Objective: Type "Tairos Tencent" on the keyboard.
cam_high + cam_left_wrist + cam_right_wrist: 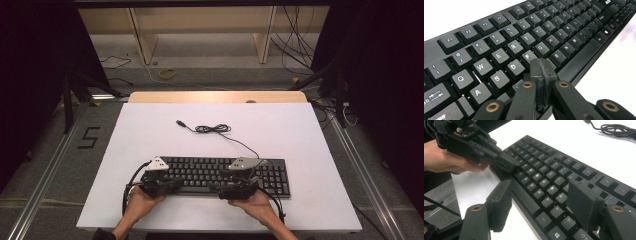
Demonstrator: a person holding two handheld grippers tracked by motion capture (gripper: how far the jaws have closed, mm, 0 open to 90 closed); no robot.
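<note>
Two grippers at a black keyboard point(225, 172) on the white tabletop point(150, 130).
The left gripper point(543, 65), jaws together, tips over the keys below F; the right gripper point(539, 205), jaws apart, straddles the keyboard's front edge.

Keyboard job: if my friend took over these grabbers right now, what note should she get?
Left gripper: jaws shut, empty, tips down at the keys near C and V; touching or just above, I cannot tell.
Right gripper: jaws open, empty, hovering over the front edge by the right-hand letter keys.
The flat black plastic keyboard lies near the front of the white table; its black cable lies coiled behind it, plug loose on the table.
Done: both grippers are at the keyboard.
Left: probably pressing keys; nothing shows any pressed yet.
</note>
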